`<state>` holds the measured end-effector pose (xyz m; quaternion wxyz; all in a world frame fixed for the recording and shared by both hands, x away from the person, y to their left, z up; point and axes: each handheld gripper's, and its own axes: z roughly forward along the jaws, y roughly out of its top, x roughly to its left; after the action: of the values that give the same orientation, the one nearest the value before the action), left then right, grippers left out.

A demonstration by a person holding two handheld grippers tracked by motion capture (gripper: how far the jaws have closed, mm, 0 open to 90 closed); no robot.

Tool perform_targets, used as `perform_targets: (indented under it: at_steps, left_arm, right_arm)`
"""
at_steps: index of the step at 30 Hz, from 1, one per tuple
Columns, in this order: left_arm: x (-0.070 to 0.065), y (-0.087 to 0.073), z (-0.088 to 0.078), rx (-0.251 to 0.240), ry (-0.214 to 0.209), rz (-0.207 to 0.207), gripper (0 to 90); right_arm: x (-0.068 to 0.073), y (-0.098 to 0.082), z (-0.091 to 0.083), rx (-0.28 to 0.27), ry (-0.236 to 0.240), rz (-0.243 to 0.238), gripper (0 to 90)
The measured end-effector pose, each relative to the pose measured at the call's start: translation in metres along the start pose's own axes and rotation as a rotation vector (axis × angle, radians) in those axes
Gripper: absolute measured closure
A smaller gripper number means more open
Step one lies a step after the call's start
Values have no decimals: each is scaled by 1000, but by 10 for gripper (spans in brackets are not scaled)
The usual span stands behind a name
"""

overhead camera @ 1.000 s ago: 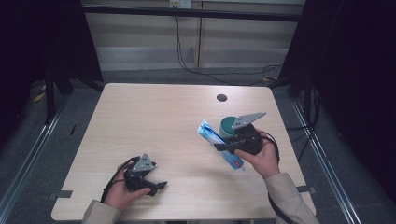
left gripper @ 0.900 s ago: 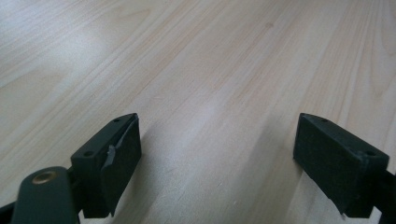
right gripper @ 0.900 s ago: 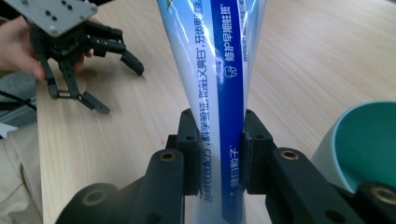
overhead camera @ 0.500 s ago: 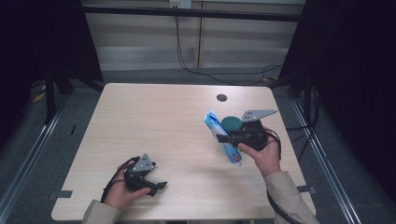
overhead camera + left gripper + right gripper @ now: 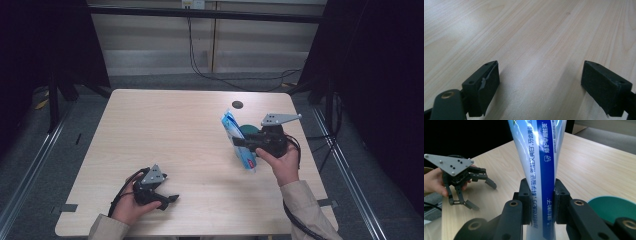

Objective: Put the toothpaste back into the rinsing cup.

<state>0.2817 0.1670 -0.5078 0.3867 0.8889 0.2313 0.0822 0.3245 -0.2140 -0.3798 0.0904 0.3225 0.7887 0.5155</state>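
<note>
The right tool [image 5: 239, 142], a black two-jaw device with a grey three-cornered plate on top, is clenched on a white and blue printed toothpaste tube [image 5: 237, 140]; in the right gripper view its jaws press on both sides of the tube [image 5: 541, 170] near its narrow end, and the wider flat end rises away from the tool. From the high view the tube stands tilted above the right part of the pale wooden bench [image 5: 175, 130], lifted off the surface, with its upper end leaning away from the person. Just behind the right tool lies a round teal dish [image 5: 248, 131], whose rim shows at the lower right of the right gripper view [image 5: 614, 207]. Farther back on the bench is a small dark round spot [image 5: 237, 104]. The left tool [image 5: 170, 200], black with its own grey plate, sits low at the near left of the bench, well apart from the tube, held in the person's left hand [image 5: 131, 205]. Its jaws are spread wide with bare wood between them, as the left gripper view shows [image 5: 540, 87].
</note>
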Motion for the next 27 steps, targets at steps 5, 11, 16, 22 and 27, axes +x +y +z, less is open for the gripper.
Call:
perform_targets:
  at_steps: [5, 11, 16, 22, 27]
  left_arm:
    - [0, 0, 0, 1, 2, 0, 149]
    - [0, 0, 0, -2, -1, -1, 149]
    - [0, 0, 0, 2, 2, 0, 150]
    - [0, 0, 0, -1, 0, -1, 150]
    - [0, 0, 0, 0, 0, 0, 150]
  right_arm:
    - [-1, 3, -1, -29, -8, 6, 734]
    - [-5, 6, -3, -39, -11, 16, 734]
    - [-7, 9, -3, -53, -14, 24, 735]
    - [-8, 12, -5, -90, -18, 31, 736]
    - [-9, 13, -6, -131, -25, 37, 736]
